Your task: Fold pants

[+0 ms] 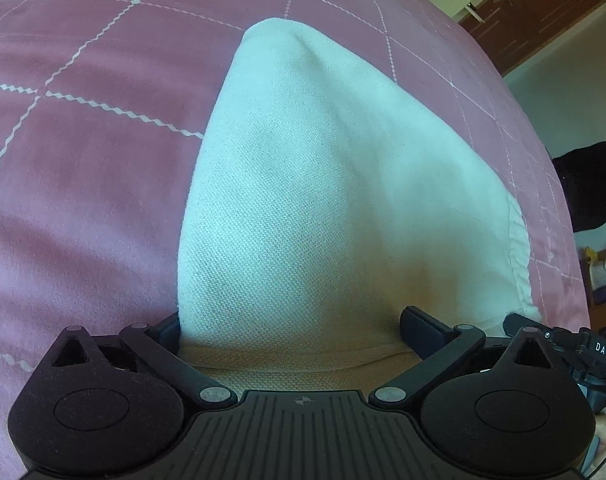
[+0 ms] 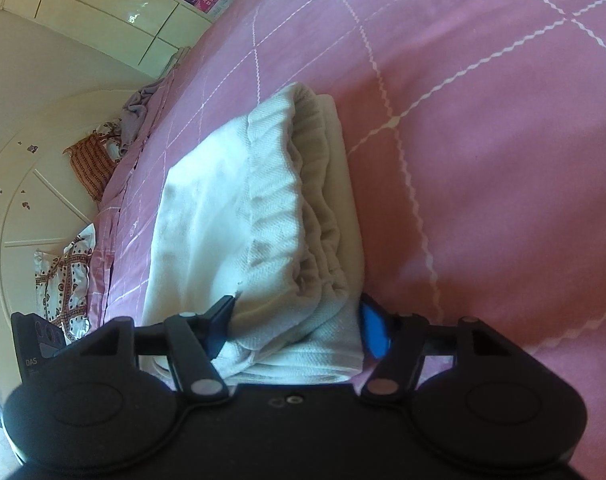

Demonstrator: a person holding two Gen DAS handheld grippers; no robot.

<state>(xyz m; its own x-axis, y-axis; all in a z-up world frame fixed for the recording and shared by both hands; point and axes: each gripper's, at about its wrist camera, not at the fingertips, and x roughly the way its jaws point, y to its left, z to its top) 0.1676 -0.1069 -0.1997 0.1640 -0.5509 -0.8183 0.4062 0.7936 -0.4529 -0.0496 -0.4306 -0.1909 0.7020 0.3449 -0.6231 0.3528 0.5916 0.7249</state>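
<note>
White pants [image 1: 311,184] lie folded into a thick bundle on the pink bedspread [image 1: 83,140]. In the left wrist view the cloth fills the gap between my left gripper's [image 1: 291,328] wide-spread fingers, which stand on either side of the bundle's near end. In the right wrist view the pants [image 2: 239,216] show the ribbed elastic waistband [image 2: 279,184] on top of stacked layers. My right gripper [image 2: 299,320] has its fingers on both sides of the bundle's near corner, the blue pad [image 2: 373,328] against the right side.
The bed's pink cover with white zigzag grid lines [image 2: 483,160] spreads all around. The bed edge, patterned cloths [image 2: 67,280] and a white wardrobe lie to the left in the right wrist view. A brown cabinet [image 1: 543,12] and a black object [image 1: 587,184] stand beyond the bed.
</note>
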